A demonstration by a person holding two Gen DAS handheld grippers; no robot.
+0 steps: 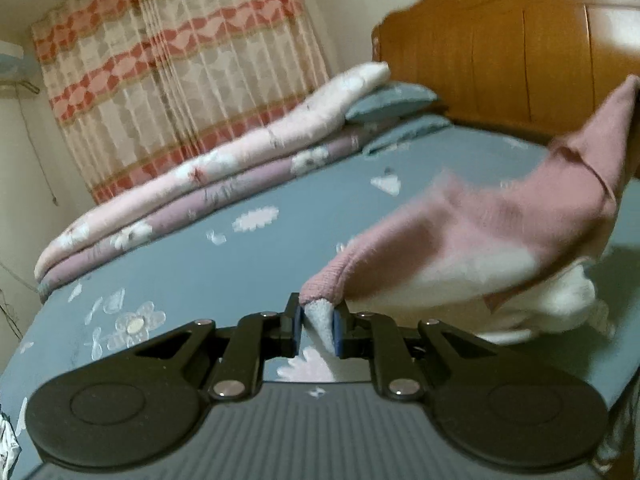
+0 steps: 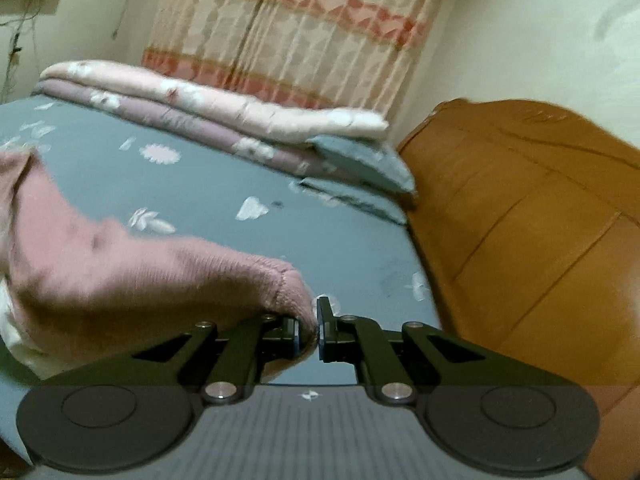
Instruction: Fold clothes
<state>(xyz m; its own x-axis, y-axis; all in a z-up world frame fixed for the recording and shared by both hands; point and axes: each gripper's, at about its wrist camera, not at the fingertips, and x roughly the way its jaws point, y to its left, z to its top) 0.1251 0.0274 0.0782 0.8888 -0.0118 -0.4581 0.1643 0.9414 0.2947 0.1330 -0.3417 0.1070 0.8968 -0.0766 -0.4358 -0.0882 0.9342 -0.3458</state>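
left gripper: clamped on sweater corner | right gripper: clamped on sweater edge | sweater hangs between them above bed

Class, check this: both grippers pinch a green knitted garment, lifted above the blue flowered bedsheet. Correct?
Not quite. The knitted garment is pink, not green, as the left wrist view shows. The left gripper and right gripper both pinch it above the blue flowered bedsheet.

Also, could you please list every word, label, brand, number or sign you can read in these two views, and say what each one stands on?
None: no readable text in either view.
The only mark is a small white four-pointed emblem on the ribbed grey gripper body, with no letters; it shows in the right wrist view too.
The pink knitted garment, blue flowered bedsheet and red-banded curtain carry patterns only.
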